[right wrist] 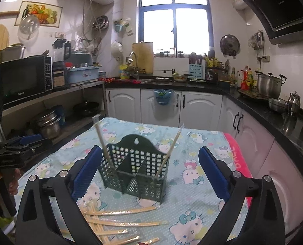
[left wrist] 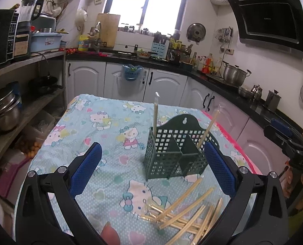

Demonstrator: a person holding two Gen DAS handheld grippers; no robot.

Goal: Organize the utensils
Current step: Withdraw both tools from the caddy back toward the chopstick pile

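A dark green perforated utensil holder [left wrist: 171, 155] [right wrist: 135, 169] with several compartments stands on a table under a blue cartoon-cat cloth [left wrist: 102, 126] [right wrist: 194, 159]. One wrapped chopstick pair [left wrist: 155, 114] [right wrist: 101, 140] stands in its left compartment, another [left wrist: 207, 130] [right wrist: 171, 151] leans out of the right one. A loose pile of wrapped chopsticks [left wrist: 184, 210] [right wrist: 118, 222] lies in front of the holder. My left gripper [left wrist: 153, 169] is open with nothing between its blue pads, above the cloth near the pile. My right gripper [right wrist: 150, 171] is open and empty, framing the holder.
White cabinets with a black countertop [right wrist: 171, 85] run behind and right of the table. A shelf [right wrist: 55, 94] with a microwave and pots stands on the left. A steel pot [right wrist: 268, 84] sits on the right counter. The other gripper shows at each view's edge [left wrist: 290, 143] [right wrist: 14, 151].
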